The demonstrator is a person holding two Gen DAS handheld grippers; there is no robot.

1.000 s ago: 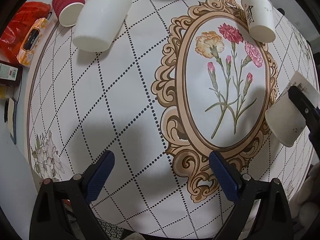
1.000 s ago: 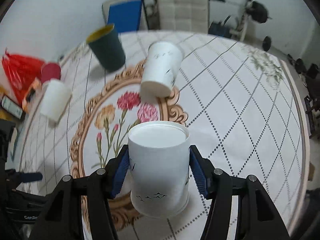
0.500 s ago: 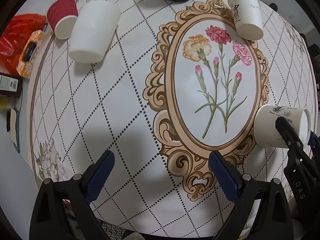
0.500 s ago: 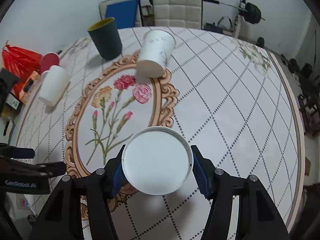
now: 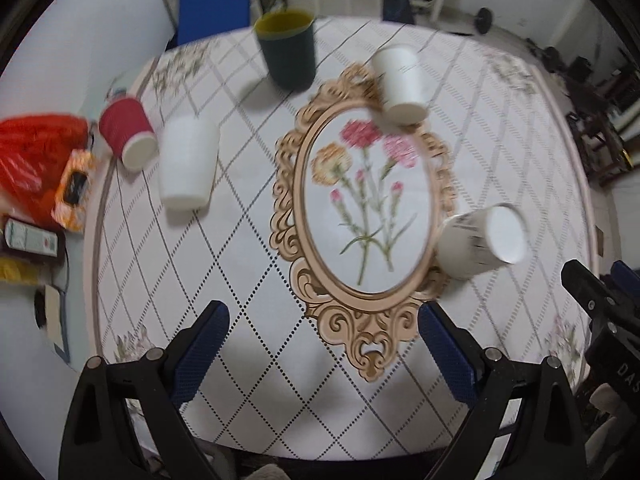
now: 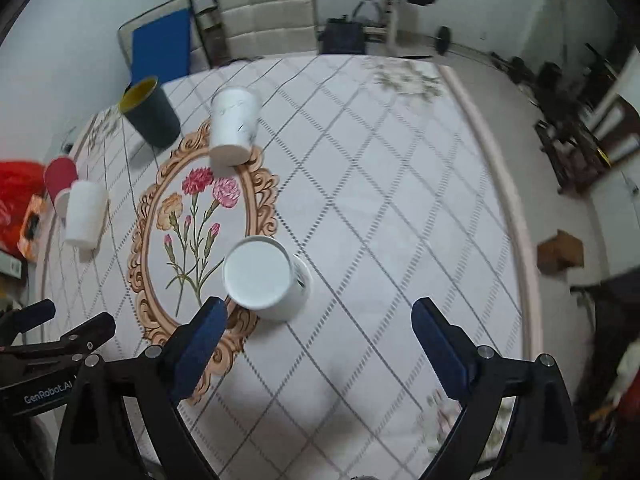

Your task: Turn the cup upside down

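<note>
A white paper cup with small dark markings (image 6: pixel 266 274) stands upside down on the tablecloth at the oval frame's right edge, flat base up; it also shows in the left wrist view (image 5: pixel 482 240). My right gripper (image 6: pixel 318 334) is open and empty, pulled back just short of the cup, not touching it. My left gripper (image 5: pixel 322 344) is open and empty above the near part of the table. The right gripper's body (image 5: pixel 600 304) shows at the right edge of the left wrist view.
A dark green cup with a yellow inside (image 6: pixel 150 114) stands upright at the back. Another white paper cup (image 6: pixel 232 128), a plain white cup (image 6: pixel 85 214) and a red ribbed cup (image 6: pixel 60 182) stand upside down. A red bag (image 5: pixel 32 160) and packets (image 5: pixel 74 188) lie beyond the left table edge.
My right gripper turned the white cup over, set it upside down on the table, opened and drew back. My left gripper tilted up and showed more of the room.
</note>
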